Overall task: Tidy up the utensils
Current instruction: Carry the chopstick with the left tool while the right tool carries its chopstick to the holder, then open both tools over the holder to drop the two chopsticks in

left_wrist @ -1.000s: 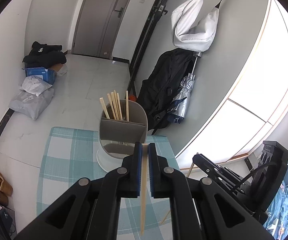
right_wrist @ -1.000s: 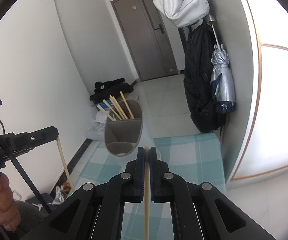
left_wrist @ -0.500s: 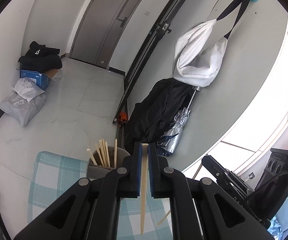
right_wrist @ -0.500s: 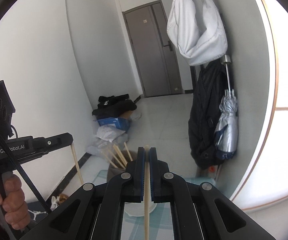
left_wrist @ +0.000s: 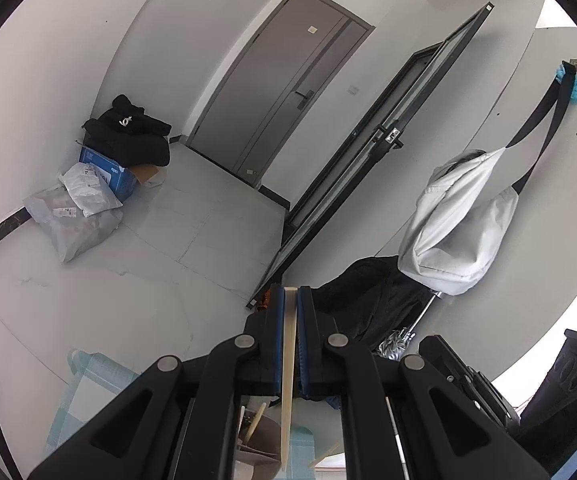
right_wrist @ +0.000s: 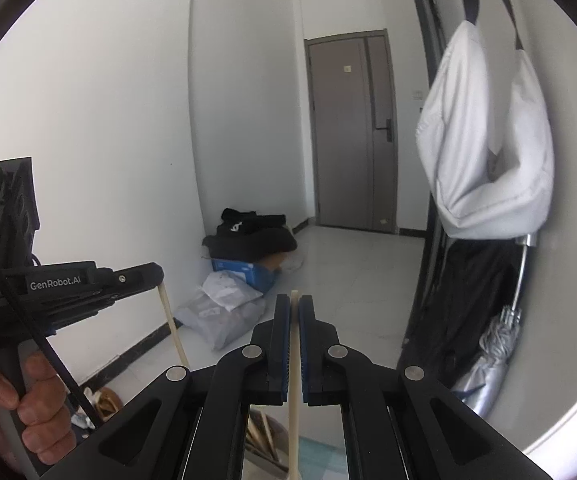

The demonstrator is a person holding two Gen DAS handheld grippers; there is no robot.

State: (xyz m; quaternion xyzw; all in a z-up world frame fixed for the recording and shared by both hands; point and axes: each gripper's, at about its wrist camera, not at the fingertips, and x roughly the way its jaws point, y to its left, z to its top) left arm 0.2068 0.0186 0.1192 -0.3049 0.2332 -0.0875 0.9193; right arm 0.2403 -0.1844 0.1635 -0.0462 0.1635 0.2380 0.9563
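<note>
Two chopsticks: one pinched in each claw, both hanging downward from the pads.
Left chopstick [left_wrist: 288, 380]: clamped in the closed left claw [left_wrist: 290, 300], lower end over the holder.
Right chopstick [right_wrist: 294, 380]: clamped in the closed right claw [right_wrist: 294, 308].
Holder [left_wrist: 258, 450]: grey, low between the left claw's arms, more chopsticks inside, mostly hidden.
Bench [left_wrist: 88, 392]: checked teal cloth showing at lower left.
Hand [right_wrist: 12, 404]: grips the left claw's handle, seen from the right wrist.
Beyond: white bag [right_wrist: 484, 140] hanging on the wall, grey door [right_wrist: 352, 132], parcels [left_wrist: 76, 208] on the floor.
</note>
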